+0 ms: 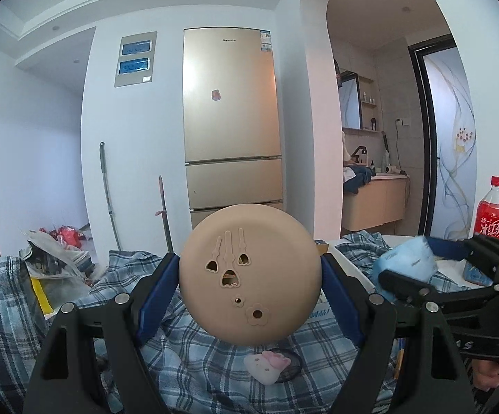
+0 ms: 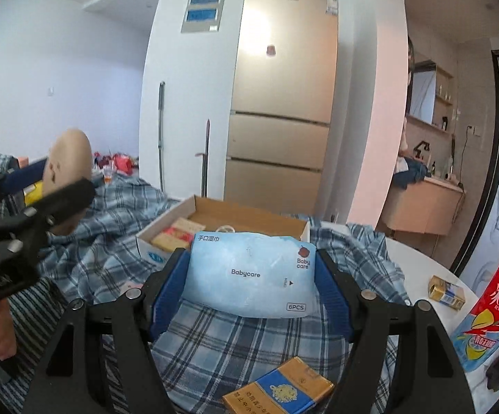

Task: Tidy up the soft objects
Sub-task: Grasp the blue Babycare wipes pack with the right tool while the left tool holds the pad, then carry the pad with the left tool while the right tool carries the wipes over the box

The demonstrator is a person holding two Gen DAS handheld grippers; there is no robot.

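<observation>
Aloft: beige cushion [image 1: 249,272], wipes pack [image 2: 249,276].

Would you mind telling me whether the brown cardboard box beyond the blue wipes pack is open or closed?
Open: the brown cardboard box has no lid on top, and its inside shows, with yellow and red packets in its left end.

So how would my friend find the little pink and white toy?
Look at the blue checked cloth spread over the table. Straight below the tan round disc in the left claw lies the plush toy, on a dark round pad. It is the only pink and white thing there.
</observation>
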